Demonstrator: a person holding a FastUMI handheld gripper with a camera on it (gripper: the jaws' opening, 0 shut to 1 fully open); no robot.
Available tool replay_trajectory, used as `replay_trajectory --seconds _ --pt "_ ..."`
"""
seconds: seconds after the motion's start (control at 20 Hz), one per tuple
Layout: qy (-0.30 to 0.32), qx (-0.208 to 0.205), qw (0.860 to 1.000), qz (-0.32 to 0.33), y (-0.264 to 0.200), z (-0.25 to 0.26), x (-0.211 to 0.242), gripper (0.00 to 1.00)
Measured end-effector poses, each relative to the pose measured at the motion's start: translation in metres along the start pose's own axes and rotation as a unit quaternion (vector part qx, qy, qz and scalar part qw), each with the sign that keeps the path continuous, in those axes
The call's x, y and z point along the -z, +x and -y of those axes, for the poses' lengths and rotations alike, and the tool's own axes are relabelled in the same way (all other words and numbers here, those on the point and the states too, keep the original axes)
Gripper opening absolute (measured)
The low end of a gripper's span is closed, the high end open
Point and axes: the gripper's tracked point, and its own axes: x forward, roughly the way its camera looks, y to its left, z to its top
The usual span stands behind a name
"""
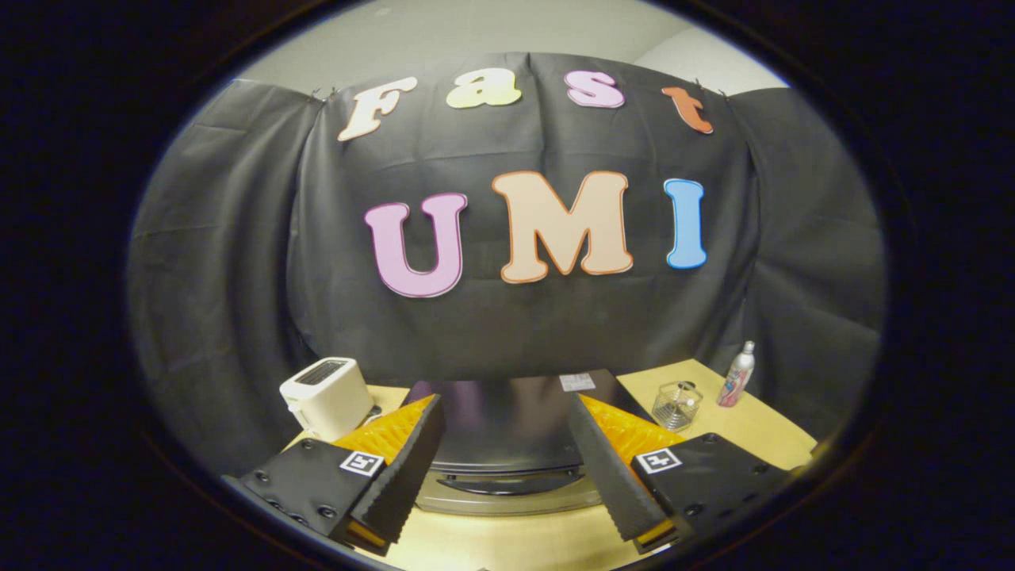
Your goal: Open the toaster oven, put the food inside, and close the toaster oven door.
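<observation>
Nothing of the three-step job appears done: the toaster oven (507, 432) sits on the wooden table (507, 543) with its door seemingly closed, the handle (507, 484) on its front facing the tool (507, 476), though the view from above the dark glossy top leaves the door's exact state hard to judge. The tool hovers spread wide and empty, its two fingers flanking the oven's front without touching it, the handle lying between and just ahead of them. No food can be made out between the fingers or on the table near the oven. Left of the oven stands a white pop-up toaster (325, 395); right of it, a clear glass jar (676, 404), and beyond that a slim spray bottle (737, 375), both well apart from the oven. Opening the door, loading the food and shutting the door all look still to come.
</observation>
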Motion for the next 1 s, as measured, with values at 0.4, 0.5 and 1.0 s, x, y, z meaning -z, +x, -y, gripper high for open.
replay_trajectory --seconds 0.4,0.5,1.0 --pt "-0.004 0.009 1.000 -0.006 0.031 -0.001 0.057 0.99" --pt "-0.009 0.008 1.000 -0.017 0.036 -0.003 0.071 0.99" --pt "0.000 0.010 1.000 -0.012 0.047 -0.003 0.088 1.00"
